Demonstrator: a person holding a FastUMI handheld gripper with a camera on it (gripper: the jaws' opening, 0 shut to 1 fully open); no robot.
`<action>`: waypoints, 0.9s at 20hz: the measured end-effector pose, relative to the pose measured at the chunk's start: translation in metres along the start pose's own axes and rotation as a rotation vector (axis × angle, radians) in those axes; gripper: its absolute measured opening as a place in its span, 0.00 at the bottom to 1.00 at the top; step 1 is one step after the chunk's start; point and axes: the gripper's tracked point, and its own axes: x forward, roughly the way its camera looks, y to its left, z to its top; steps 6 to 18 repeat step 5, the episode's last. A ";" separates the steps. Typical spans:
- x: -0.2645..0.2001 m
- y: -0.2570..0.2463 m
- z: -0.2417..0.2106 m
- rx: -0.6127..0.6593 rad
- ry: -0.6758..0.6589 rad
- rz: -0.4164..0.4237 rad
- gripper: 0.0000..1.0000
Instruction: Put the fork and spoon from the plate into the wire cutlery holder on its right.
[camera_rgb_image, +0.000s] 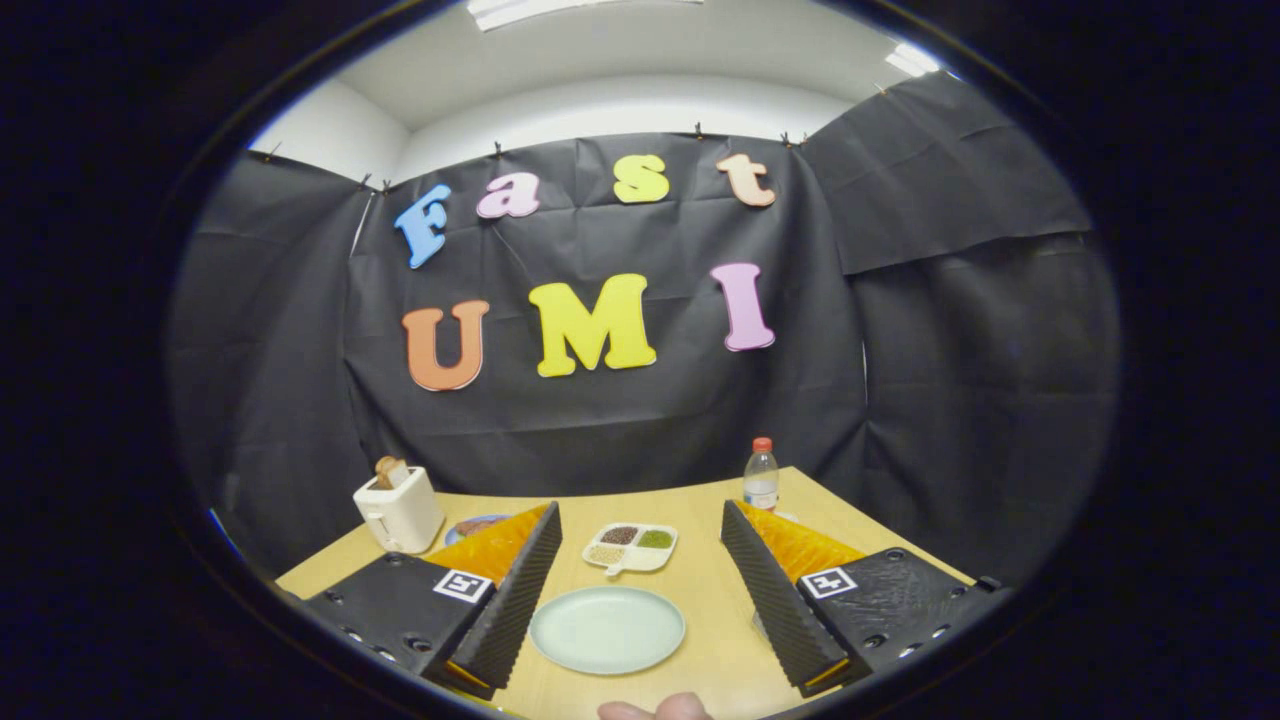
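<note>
In the gripper view the gripper (635, 610) hangs above a wooden table (720, 600) with its fingers spread wide and nothing between them. A pale green plate (607, 629) lies directly between the fingers, and its face looks bare: no fork or spoon can be made out on it. The wire cutlery holder should stand to the plate's right, but the right finger covers that ground, so its place is uncertain. Beyond the plate sits a divided dish (631, 547) of grains, with a toaster (398, 509) off to the left and a water bottle (761, 474) further back on the right. A fingertip (655, 709) shows at the near edge.
</note>
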 end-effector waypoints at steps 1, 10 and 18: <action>0.000 -0.001 0.001 0.000 -0.005 -0.001 0.96; -0.002 -0.006 0.000 0.025 0.002 -0.001 0.96; -0.002 -0.006 0.000 0.025 0.002 -0.001 0.96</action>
